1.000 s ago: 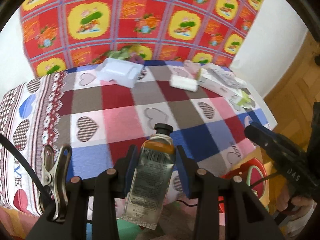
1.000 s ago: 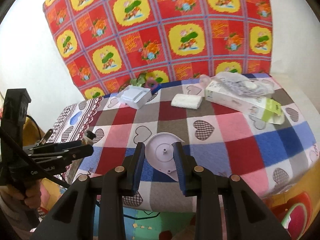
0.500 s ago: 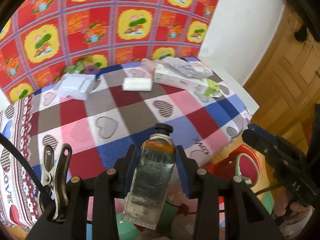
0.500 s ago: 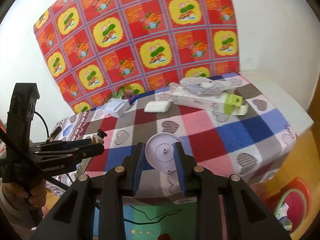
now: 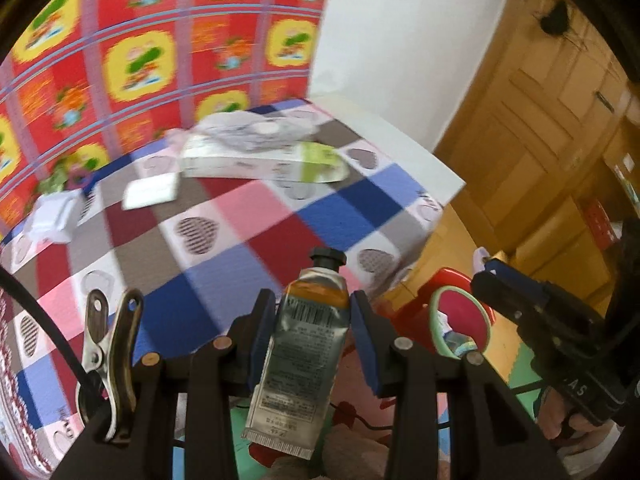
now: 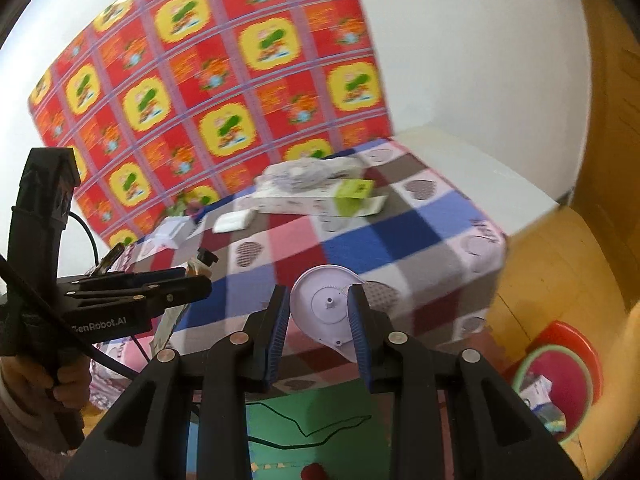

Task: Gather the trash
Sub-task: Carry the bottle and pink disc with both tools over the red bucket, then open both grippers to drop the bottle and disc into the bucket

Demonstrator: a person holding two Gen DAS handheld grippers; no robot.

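Observation:
My left gripper (image 5: pixel 312 312) is shut on a squeezed metal tube (image 5: pixel 302 356) with a black cap, held off the table's near edge. My right gripper (image 6: pixel 320 304) is shut on a white round plastic disc (image 6: pixel 326 310) with a small centre peg. A red bin with a green rim (image 6: pixel 560 384) stands on the floor at the right, with some wrappers inside; it also shows in the left wrist view as the bin (image 5: pixel 460 312). On the checked tablecloth (image 5: pixel 240 216) lie a long white and green box (image 5: pixel 260 160), a white pad (image 5: pixel 150 192) and a white open carton (image 5: pixel 54 216).
A red and yellow patterned cloth (image 6: pixel 224 80) hangs behind the table. A wooden door (image 5: pixel 560 120) and wood floor are at the right. A green mat (image 6: pixel 320 428) and a black cable lie on the floor below the table edge. A crumpled clear bag (image 6: pixel 312 170) sits on the long box.
Both grippers have swung to the right, away from the table's middle, each still holding its item. The red bin has come into the right wrist view.

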